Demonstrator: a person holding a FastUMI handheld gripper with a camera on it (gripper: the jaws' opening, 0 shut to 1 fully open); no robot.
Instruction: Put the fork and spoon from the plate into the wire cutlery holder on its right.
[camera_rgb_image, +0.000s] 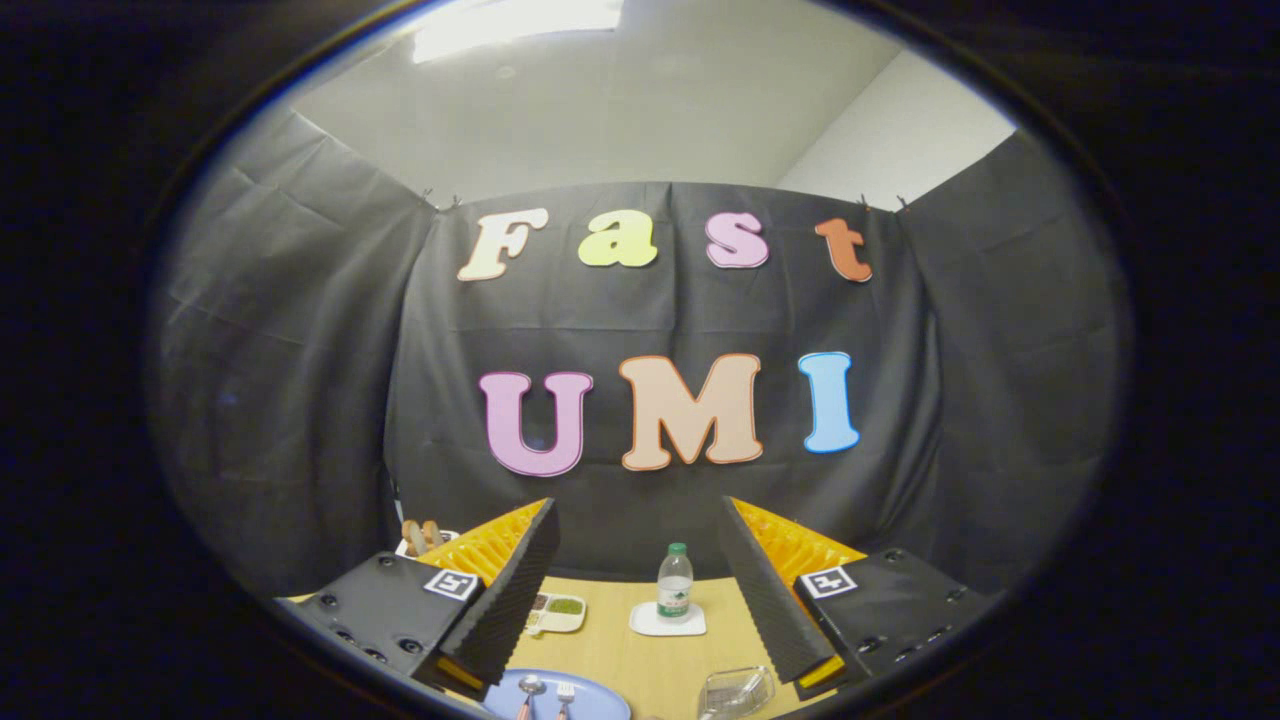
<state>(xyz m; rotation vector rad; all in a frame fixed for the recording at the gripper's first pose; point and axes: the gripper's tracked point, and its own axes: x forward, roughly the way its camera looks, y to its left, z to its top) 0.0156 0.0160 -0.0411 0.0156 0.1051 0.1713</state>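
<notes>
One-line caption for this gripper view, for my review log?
Open claw raised above the table, spoon and fork on the blue plate, wire cutlery holder to its right, water bottle beyond.

A: Lighting, source?
B: One ceiling panel (515, 25) overhead, blown out to plain white, with a soft bloom onto the pale ceiling around it.

A: Overall level?
B: Moderate. The dark cloth walls soak up light and show only faint creases; the wooden surface (610, 650) reads warm and evenly lit.

A: Shadows and glare?
B: Shadows soft. Small highlights on the clear bottle (675, 580) and the blue plate (600, 700).

A: Sharpness?
B: Centre crisp. The open claw (638, 600) close to the lens looks slightly soft.

A: Distortion?
B: Strong fisheye bowing; wall seams curve, and the rim darkens and blurs with a thin colour fringe.
</notes>
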